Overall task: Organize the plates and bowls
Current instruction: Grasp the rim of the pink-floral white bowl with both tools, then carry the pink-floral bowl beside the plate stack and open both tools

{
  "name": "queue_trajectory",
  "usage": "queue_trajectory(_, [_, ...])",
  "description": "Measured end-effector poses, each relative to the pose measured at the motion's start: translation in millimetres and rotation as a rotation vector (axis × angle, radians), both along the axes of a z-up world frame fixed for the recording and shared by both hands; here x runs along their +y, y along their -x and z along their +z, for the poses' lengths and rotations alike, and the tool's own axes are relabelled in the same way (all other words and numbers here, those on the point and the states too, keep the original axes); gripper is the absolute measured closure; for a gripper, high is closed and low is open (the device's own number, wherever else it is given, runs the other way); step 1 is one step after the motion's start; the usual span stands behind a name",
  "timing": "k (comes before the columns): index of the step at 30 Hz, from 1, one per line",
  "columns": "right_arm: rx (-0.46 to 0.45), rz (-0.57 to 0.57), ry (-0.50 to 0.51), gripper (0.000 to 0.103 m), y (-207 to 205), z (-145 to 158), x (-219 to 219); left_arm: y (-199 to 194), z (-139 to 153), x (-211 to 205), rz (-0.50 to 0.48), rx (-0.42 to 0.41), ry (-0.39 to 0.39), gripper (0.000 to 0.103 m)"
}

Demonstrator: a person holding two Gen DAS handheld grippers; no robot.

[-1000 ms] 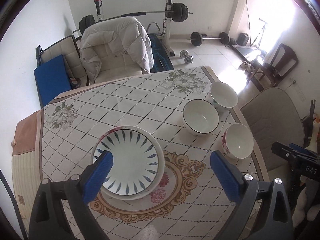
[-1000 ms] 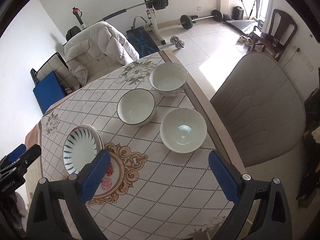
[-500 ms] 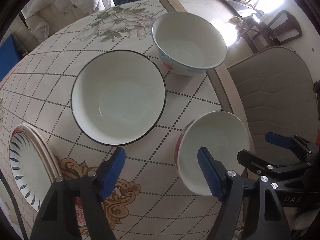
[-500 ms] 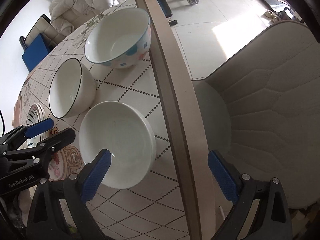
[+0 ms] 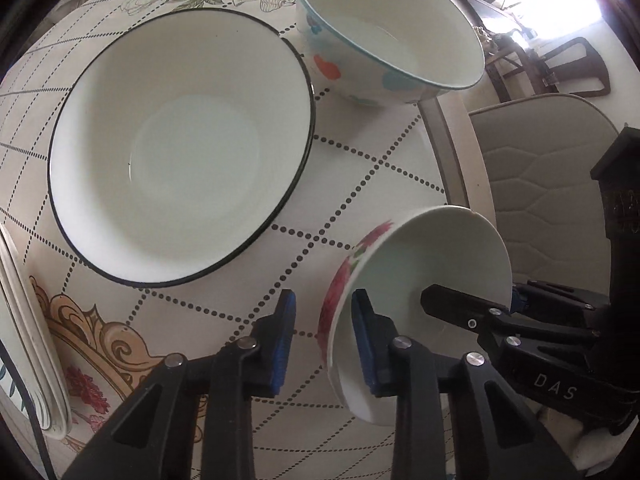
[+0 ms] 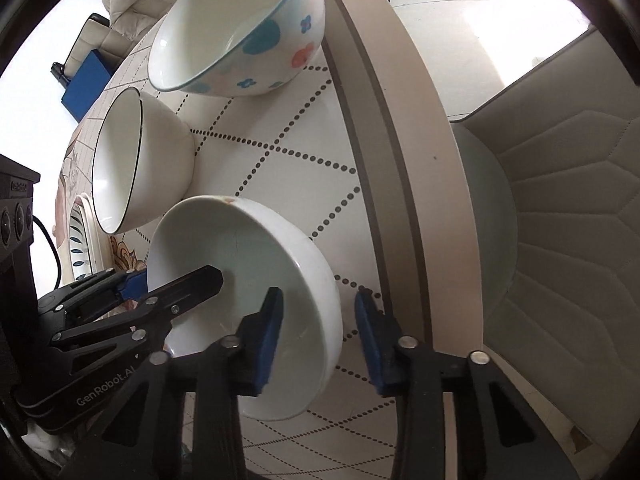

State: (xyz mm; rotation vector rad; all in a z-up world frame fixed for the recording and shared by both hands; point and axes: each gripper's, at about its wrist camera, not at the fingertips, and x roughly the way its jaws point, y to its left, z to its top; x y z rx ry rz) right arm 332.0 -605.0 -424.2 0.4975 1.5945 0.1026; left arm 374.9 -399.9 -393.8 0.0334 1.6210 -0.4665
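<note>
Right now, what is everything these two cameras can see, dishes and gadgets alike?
flowered bowl: one, white with pink flowers outside, near table edge, both grippers straddling its rim.
black-rimmed bowl: one, white, mid-table.
spotted bowl: one, white with blue and orange spots, far side by the edge.
plates: a stack, white with blue leaf marks, count unclear, far left.
tablecloth: one, cream with dotted diamonds and flower prints.
chair: one, beige padded, beside the table.
left gripper: black with blue pads, jaws closing over the bowl's left rim.
right gripper: the same, jaws closing over the right rim.
</note>
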Motion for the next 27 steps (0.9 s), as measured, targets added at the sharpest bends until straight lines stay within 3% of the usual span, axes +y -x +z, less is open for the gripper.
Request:
queue_trajectory(2, [0.01,0.007,0.007,0.074,-5.6,-4.4,6.2,-0.7,1.2,1.9,0.014,0.006,0.012,0.084])
queue_trajectory(5, [0.012,0.023,0.021,0.084,-10.4,-4.4,9.2,0.5,4.4,6.4,0.025,-0.008,0.0,0.087])
queue_trajectory(19, [0.03,0.086,-0.038,0.085,-3.3,-2.3,60.3,7.4,27.6,67.2,0.079,-0.056,-0.026,0.087])
queue_trajectory(27, [0.042,0.168,-0.047,0.085,-11.0,-1.2,106.6,9.2,25.9,117.0,0.153,-0.037,-0.063,0.087])
